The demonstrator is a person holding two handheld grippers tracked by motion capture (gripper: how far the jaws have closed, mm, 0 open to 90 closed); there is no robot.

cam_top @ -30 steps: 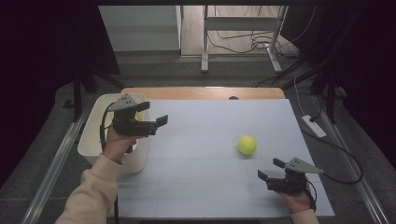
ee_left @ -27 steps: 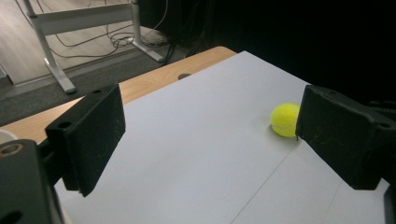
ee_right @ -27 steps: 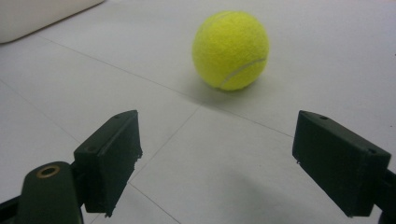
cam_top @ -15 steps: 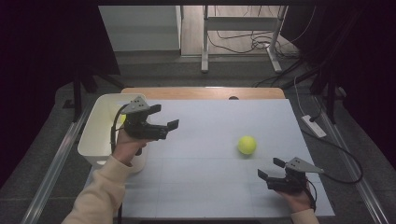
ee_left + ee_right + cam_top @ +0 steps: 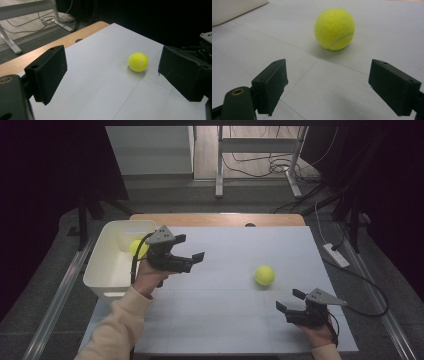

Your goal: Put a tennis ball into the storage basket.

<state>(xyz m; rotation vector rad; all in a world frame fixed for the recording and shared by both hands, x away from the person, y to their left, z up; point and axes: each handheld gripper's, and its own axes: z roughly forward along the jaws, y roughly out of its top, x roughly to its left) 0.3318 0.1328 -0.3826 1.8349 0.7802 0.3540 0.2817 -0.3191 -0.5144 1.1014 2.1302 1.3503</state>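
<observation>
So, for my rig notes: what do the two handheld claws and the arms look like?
Both the left claw and right claw are black, with blocky flat jaws, a grey three-cornered plate on top and a trailing black cable. The left arm wears a cream sleeve.

Tennis balls: two, one (image 5: pixel 264 275) on the table at 3 o'clock, one (image 5: pixel 136 248) in the bin at 9 o'clock. White bins (image 5: pixel 102 265): one. Grippers: two, left (image 5: pixel 192 256), right (image 5: pixel 290 301).
</observation>
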